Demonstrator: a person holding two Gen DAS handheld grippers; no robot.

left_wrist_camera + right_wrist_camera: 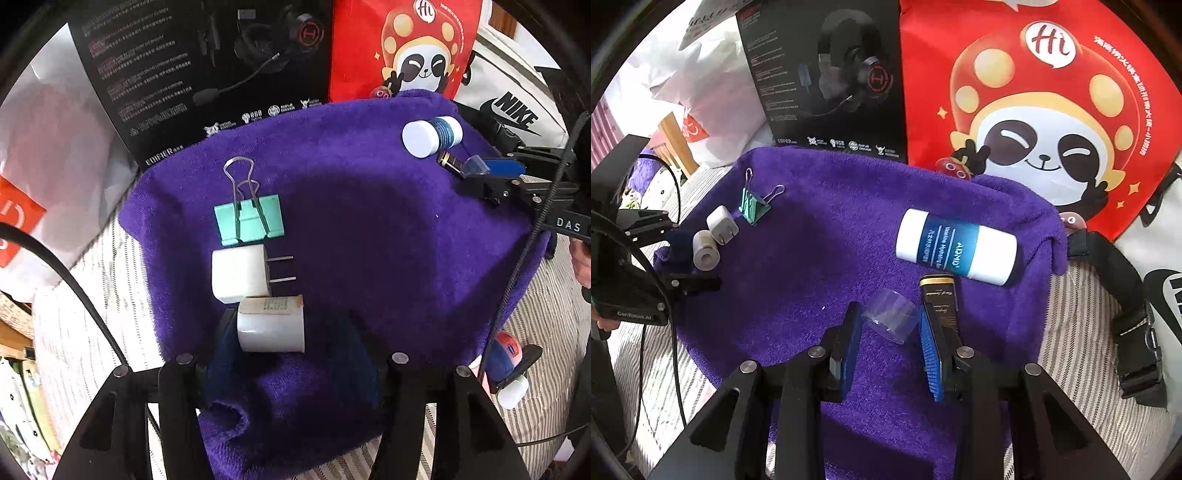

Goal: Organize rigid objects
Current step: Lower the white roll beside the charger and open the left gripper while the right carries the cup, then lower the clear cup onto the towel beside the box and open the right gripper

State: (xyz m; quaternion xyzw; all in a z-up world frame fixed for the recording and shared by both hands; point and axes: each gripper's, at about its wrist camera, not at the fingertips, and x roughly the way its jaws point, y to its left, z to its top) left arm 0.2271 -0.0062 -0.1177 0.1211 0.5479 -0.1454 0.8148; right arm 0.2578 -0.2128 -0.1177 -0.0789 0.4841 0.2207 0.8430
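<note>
On a purple towel (369, 229) lie a green binder clip (249, 221), a white plug adapter (240, 273) and a white cylinder (271, 325) in a column. My left gripper (291, 339) is open, with the cylinder by its left finger. A white-and-blue bottle (955, 247) and a black-and-gold tube (938, 301) lie at the right. My right gripper (890, 332) is open around a clear plastic cap (890, 319), the tube just outside its right finger. The right gripper also shows in the left wrist view (480, 173).
A black headset box (831, 81), a red panda bag (1034, 103) and a white Nike bag (513, 107) stand behind the towel. A white plastic bag (55, 166) lies at the left. Striped bedding (1089, 332) surrounds the towel. A black buckle strap (1137, 332) lies at the right.
</note>
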